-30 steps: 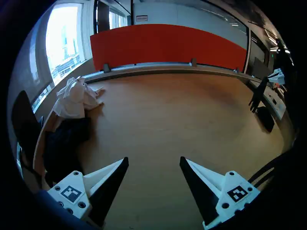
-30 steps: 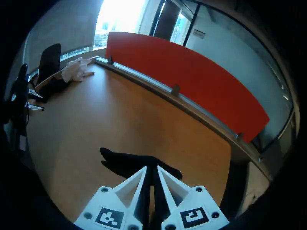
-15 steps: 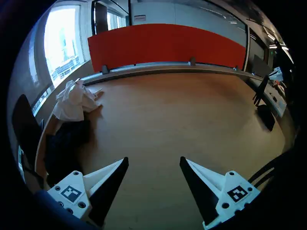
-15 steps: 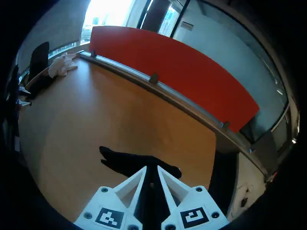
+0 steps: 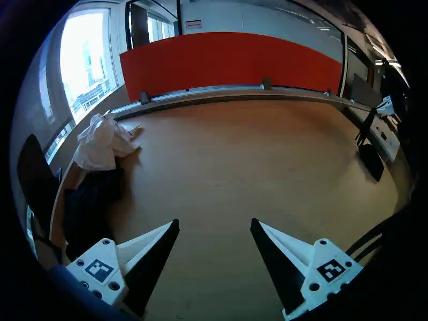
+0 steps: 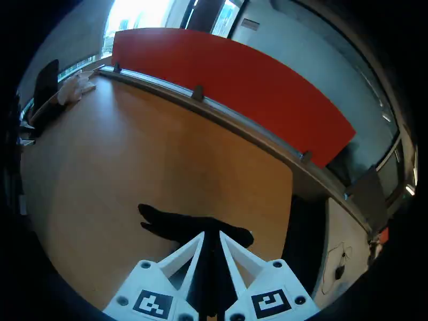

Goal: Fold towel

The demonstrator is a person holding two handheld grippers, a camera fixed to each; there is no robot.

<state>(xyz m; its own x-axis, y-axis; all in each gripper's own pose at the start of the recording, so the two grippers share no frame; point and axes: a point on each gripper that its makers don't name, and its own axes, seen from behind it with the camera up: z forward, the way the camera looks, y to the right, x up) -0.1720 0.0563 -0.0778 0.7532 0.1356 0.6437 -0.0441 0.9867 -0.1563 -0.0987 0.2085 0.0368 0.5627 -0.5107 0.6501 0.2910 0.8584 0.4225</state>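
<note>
A black towel point(image 6: 190, 227) is pinched between my right gripper's point(image 6: 212, 238) fingers, which are shut on it just above the wooden table point(image 6: 134, 155); its loose end spreads out to the left of the fingertips. In the left gripper view the same black towel point(image 5: 370, 161) hangs at the table's far right edge. My left gripper point(image 5: 214, 222) is open over bare wood with nothing between its fingers.
A crumpled white cloth point(image 5: 101, 142) lies at the table's far left corner, small in the right gripper view point(image 6: 72, 88). A dark cloth pile point(image 5: 88, 200) sits beside it. A red divider panel point(image 5: 230, 59) runs along the back edge. Beyond the right edge stands another desk point(image 6: 342, 251).
The right gripper has swung to the right with the black towel in it, so the white cloth has slid farther to the left of its view. The left gripper has hardly moved.
</note>
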